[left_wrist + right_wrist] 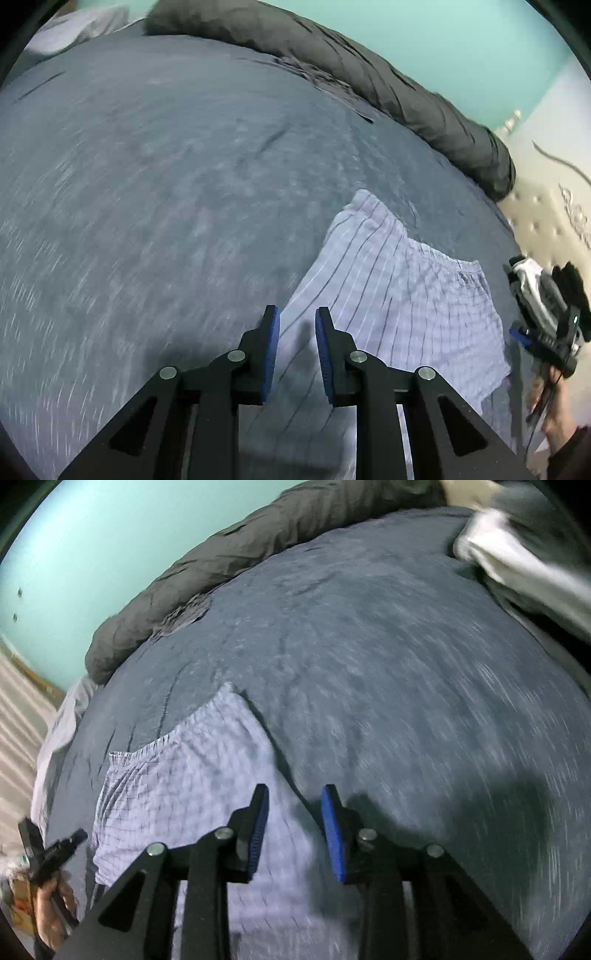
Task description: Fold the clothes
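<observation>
Left wrist view: striped shorts (399,295) lie flat on the bed cover (166,192), lower right of frame. Long axis runs from bottom centre up toward the right; the gathered waistband is at the right end, and one leg corner points up toward mid-frame. Left gripper (297,332) hangs over the near edge of the shorts, jaws apart, nothing between the blue pads (271,343). Whether the tips touch the cloth I cannot tell.

Right wrist view: same shorts (177,786) sit lower left, with the waistband toward the left edge. Right gripper (293,812) is open too and empty, straddling the right edge of the shorts: one finger over cloth, the other over the cover.

View differences: left cam shows the right gripper (543,314) from outside at the right edge, held in a hand (550,398), with tufted beige panelling behind. Right cam shows the left gripper (51,849) at lower left, also in a hand (51,908), plus pale fabric (517,565) bunched at the upper right.

Materials: shorts are thin, pale, woven cloth with dark pinstripes, lightly creased. Cover is heathered blue-grey knit. A dark grey crinkled duvet roll (369,74) runs along the far edge against a teal wall (443,44). Both frames are motion-blurred.
</observation>
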Available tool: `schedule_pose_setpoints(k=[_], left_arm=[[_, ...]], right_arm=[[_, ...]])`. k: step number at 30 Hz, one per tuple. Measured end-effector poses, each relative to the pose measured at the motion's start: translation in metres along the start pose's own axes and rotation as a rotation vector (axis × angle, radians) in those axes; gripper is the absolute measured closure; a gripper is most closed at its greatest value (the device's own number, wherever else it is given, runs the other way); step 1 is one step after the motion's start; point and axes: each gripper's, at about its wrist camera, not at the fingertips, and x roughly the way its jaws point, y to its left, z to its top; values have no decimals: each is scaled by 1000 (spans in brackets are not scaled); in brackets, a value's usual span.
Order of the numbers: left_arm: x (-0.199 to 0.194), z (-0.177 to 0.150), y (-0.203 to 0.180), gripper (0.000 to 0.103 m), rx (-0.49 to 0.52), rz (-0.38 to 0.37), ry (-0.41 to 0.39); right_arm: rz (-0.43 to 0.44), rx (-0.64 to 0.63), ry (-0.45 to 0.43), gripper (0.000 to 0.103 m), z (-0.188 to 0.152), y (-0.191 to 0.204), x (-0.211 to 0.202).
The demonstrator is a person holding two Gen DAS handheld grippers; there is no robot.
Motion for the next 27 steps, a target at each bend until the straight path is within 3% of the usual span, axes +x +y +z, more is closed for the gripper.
schedule_pose_setpoints(k=[2,4,5,11,16,17,19,22,24,25,27], left_arm=[[15,18,-9,77,29,-15,16],[30,35,-17,62,54,-27,33],[37,43,-19,60,63,-29,35],[71,73,-33,60,142,-8,82],[85,83,-35,60,157,-26,100],[87,84,-35,63,158,-30,102],[92,87,-35,89,160,-40,108],[98,91,-35,101,164,-53,116],[97,91,-36,102,173,-49,112],[95,92,-36,102,176,-43,106],[93,93,-37,102,181,-32,95]], right_arm=[[0,-36,13,71,15,12,11],[-4,-73,22,71,32,25,24],[-7,-90,26,70,40,31,30],[-34,-201,71,68,71,61,69],[-43,-238,125,68,78,67,96],[-38,-241,130,68,78,67,100],[-29,-239,128,68,78,65,105],[-3,-236,123,69,79,62,109],[10,-248,125,81,80,62,111],[10,-256,123,93,80,62,111],[14,-273,92,97,81,65,107]])
